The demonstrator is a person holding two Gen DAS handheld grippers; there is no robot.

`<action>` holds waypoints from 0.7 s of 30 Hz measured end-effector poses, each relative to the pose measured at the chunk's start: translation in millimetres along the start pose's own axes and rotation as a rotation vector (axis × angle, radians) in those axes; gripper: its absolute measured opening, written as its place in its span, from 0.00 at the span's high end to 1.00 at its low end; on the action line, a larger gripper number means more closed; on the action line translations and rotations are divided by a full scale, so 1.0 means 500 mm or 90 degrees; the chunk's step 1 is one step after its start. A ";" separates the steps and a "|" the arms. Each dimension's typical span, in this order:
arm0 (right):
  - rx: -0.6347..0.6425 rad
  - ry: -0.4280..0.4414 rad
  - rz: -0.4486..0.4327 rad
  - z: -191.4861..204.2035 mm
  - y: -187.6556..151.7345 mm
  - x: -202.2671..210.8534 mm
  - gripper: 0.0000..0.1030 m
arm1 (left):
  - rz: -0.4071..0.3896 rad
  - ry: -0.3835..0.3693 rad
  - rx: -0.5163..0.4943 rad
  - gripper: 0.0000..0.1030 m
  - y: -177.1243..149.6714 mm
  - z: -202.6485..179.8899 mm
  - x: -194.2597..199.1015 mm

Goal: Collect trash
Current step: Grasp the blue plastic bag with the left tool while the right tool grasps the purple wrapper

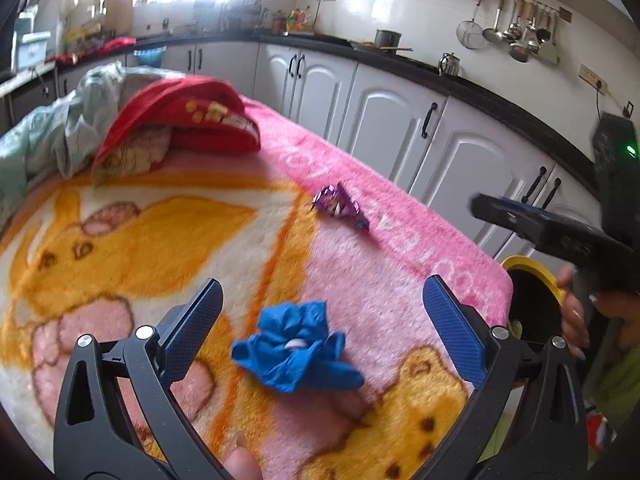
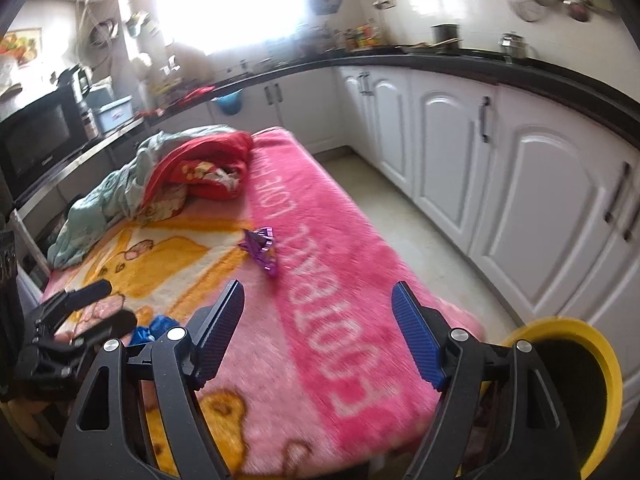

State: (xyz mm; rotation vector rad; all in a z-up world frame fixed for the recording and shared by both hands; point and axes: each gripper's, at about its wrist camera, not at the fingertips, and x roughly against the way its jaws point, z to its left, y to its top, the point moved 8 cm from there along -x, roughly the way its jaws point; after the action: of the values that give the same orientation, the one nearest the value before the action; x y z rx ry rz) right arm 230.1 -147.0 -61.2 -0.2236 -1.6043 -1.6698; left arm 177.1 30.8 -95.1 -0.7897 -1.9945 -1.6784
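Two trash pieces: blue wad point(image 1: 296, 354), purple wrapper point(image 1: 340, 206).

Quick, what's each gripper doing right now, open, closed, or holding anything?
Left gripper: open, empty, the blue crumpled glove lying between its fingers, untouched.
Right gripper: open, empty.

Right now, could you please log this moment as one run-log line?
left hand-held gripper: open over crumpled blue glove | right hand-held gripper: open, empty | purple foil wrapper: on blanket
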 end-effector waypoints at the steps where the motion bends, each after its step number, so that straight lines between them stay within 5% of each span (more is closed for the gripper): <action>1: 0.007 0.006 0.004 0.010 0.006 -0.014 0.29 | 0.010 -0.004 0.007 0.11 -0.008 0.007 -0.004; 6: 0.055 0.037 0.053 0.059 0.016 -0.107 0.34 | 0.041 -0.020 0.020 0.12 -0.035 0.015 -0.027; 13: 0.067 0.053 0.120 0.094 0.006 -0.228 0.39 | 0.090 -0.032 0.026 0.28 -0.074 0.013 -0.065; 21: 0.058 0.047 0.168 0.102 0.001 -0.329 0.57 | 0.117 -0.033 0.024 0.43 -0.094 0.010 -0.085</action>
State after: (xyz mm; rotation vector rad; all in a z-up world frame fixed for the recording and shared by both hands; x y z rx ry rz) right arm 320.9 -33.1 -152.9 -0.3098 -1.5206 -1.3854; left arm 178.5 23.6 -158.4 -0.9795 -1.9176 -1.5254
